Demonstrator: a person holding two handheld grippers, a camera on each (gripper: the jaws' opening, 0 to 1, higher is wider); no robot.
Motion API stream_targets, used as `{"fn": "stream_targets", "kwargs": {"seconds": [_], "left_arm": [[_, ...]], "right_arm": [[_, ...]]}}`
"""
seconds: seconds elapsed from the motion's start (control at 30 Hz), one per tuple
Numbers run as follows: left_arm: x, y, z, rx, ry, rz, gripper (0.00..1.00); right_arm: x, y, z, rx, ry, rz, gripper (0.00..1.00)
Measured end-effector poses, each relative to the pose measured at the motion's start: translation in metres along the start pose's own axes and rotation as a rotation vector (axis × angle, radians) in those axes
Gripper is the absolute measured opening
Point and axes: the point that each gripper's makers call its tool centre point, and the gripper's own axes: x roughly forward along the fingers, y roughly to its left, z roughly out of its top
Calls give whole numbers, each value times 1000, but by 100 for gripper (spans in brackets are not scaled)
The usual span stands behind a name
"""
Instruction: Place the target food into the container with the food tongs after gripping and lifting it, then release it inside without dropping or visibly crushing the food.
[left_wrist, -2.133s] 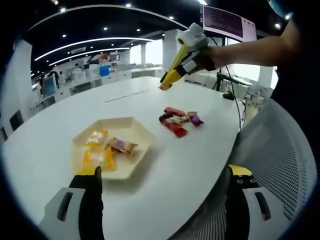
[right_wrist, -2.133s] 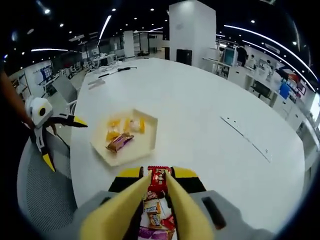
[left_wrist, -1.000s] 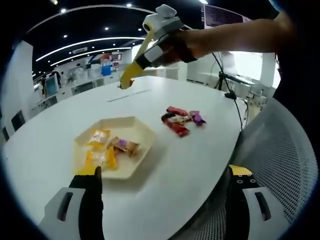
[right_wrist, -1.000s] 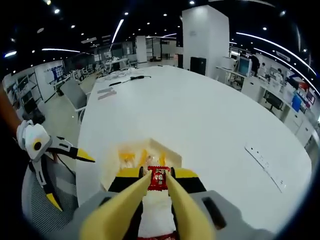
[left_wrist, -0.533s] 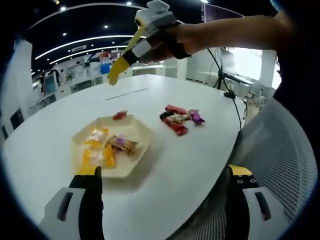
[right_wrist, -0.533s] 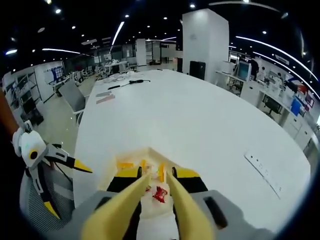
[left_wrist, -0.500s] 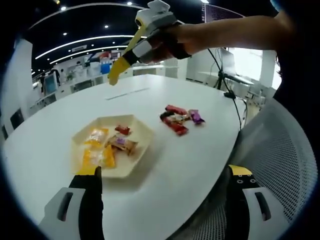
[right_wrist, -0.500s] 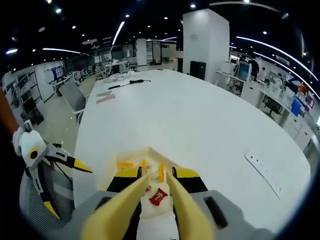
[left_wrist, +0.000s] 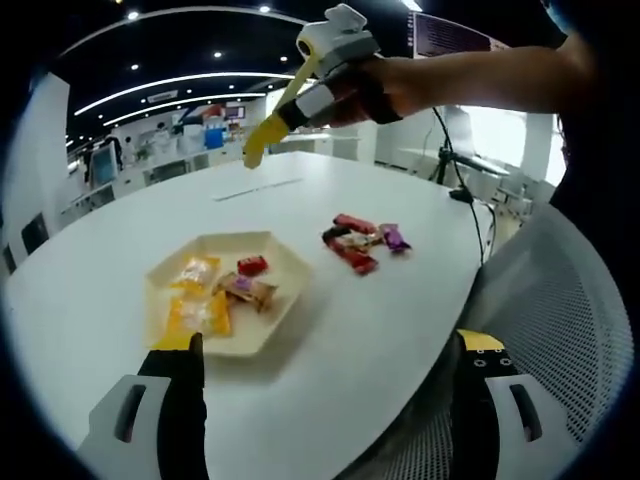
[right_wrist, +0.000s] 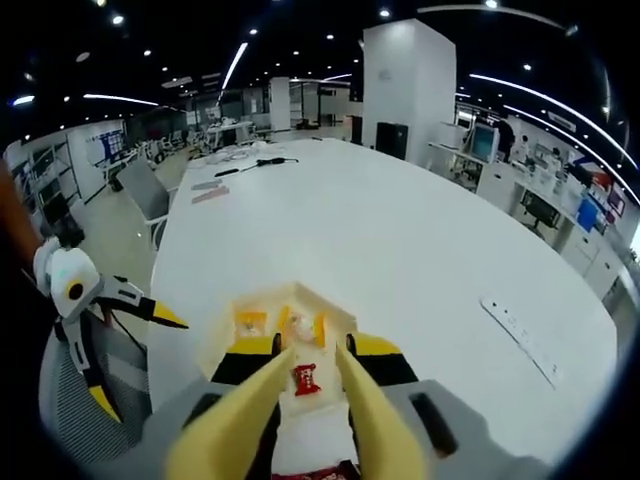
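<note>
No brand text is legible on any wrapper; the red candy shows a pale label patch with unreadable print.

Left gripper view: the right claw is held high over the far part of the white surface, gripped by a hand with the forearm extending in from the right. Its yellow tips slant down toward the surface, nothing between them. The jaws look near closed from this angle, but I cannot tell the gap here.

Right gripper view: the right claw's two yellow jaws stand slightly apart, holding nothing. The red candy lies in the tray, seen through the gap between them.

The left claw is wide open and empty, jaws black with yellow tips, low at the near surface edge. From the right gripper view the left claw sits off the surface edge, jaws spread.

The tray is cream, hexagonal, shallow-walled. It holds the red candy, orange-yellow packets and a brown-purple wrapped bar, all glossy film. A loose pile of sweets, red, dark and purple, lies on the surface, well apart from the tray. A grey mesh chair stands beside the surface.
</note>
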Motion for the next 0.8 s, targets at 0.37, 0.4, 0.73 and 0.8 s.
{"fn": "stream_targets", "kwargs": {"seconds": [0.37,0.4,0.73,0.8], "left_arm": [[1,-4,0,12,1,-18,99],[1,-4,0,15,3,-20,99],[0,-3,0,6,-2,-16,99],[0,-3,1,6,-3,-14,99]], "right_arm": [[-31,-13,-41,39,10,-52,26],[-35,-15,-46,38,13,-56,26],[-64,-15,-76,7,20,-63,25],[-69,-17,-82,-3,20,-61,25]]}}
